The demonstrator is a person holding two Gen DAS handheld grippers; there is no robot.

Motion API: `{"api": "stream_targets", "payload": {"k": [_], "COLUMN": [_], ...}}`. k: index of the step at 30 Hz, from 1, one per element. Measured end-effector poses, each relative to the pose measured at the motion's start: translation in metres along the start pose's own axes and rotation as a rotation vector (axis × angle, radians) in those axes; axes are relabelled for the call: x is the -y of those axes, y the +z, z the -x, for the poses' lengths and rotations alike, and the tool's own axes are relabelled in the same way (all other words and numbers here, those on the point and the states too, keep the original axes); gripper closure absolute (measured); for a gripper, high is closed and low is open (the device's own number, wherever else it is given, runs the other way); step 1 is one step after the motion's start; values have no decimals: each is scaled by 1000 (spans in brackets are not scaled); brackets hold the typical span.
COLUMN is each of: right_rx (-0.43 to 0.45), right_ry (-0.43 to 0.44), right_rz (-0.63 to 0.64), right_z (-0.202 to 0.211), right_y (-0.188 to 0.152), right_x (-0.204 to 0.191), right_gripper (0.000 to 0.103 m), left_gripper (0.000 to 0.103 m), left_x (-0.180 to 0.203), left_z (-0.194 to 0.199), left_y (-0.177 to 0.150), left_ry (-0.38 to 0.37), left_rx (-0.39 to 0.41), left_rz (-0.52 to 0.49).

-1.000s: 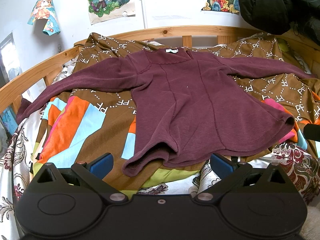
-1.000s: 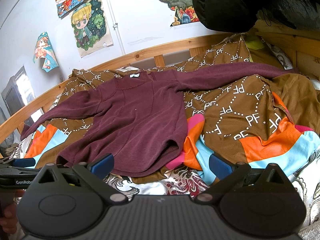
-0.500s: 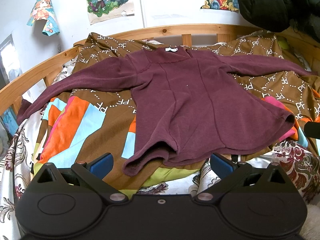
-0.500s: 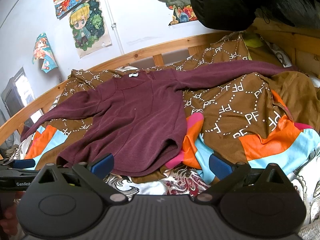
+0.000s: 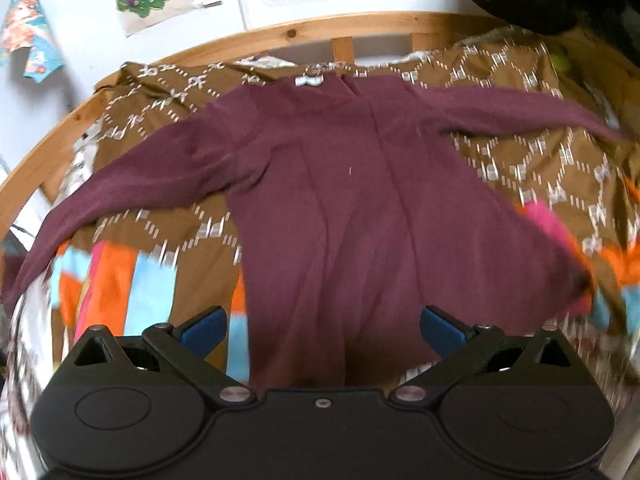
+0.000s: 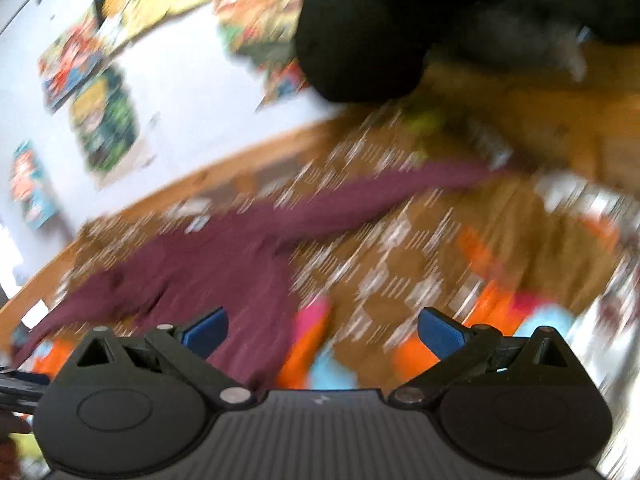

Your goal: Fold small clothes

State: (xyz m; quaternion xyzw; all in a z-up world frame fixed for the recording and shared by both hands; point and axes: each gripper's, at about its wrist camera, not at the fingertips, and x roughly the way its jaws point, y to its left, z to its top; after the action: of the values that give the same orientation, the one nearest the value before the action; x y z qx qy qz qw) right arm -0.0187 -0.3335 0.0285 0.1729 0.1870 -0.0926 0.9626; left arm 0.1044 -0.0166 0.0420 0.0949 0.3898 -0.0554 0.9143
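Observation:
A maroon long-sleeved top (image 5: 360, 208) lies spread flat on the bed, collar at the far side, both sleeves stretched out sideways. My left gripper (image 5: 322, 326) is open, its blue fingertips (image 5: 204, 326) standing over the top's lower hem. In the right wrist view, which is blurred, the same top (image 6: 208, 272) lies to the left, its right sleeve (image 6: 380, 196) reaching toward the far right. My right gripper (image 6: 322, 328) is open and empty above the quilt just right of the top's body.
A brown patterned quilt (image 5: 540, 168) with orange, blue and pink patches covers the bed. A wooden bed rail (image 5: 280, 36) curves along the far side. A black jacket (image 6: 400, 32) hangs at the upper right. Posters hang on the white wall.
Both grippers have moved forward over the bed. The left one now stands over the top's hem. The right view has swung and tilted, strongly blurred. Both stay open.

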Motion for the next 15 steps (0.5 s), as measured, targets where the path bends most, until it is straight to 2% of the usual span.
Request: {"api": "stream_targets", "payload": {"k": [3, 7, 10, 14, 15], "right_rx": [10, 72, 67, 101, 98], "right_ry": [-71, -75, -132, -287, -326], "right_rz": [-34, -176, -217, -197, -210], "right_z": [-34, -85, -126, -172, -186], "right_y": [30, 57, 72, 86, 90], "right_x": [26, 76, 102, 125, 133], "right_gripper": [0, 0, 0, 4, 8], "left_gripper": [1, 1, 1, 1, 1], "left_x": [1, 11, 14, 17, 18], "left_z": [-22, -64, -93, -124, -130], "left_y": [32, 60, 69, 73, 72], "left_ry": [-14, 24, 12, -21, -21], "left_rx": [51, 145, 149, 116, 119], "left_rz": [22, 23, 54, 52, 41]}}
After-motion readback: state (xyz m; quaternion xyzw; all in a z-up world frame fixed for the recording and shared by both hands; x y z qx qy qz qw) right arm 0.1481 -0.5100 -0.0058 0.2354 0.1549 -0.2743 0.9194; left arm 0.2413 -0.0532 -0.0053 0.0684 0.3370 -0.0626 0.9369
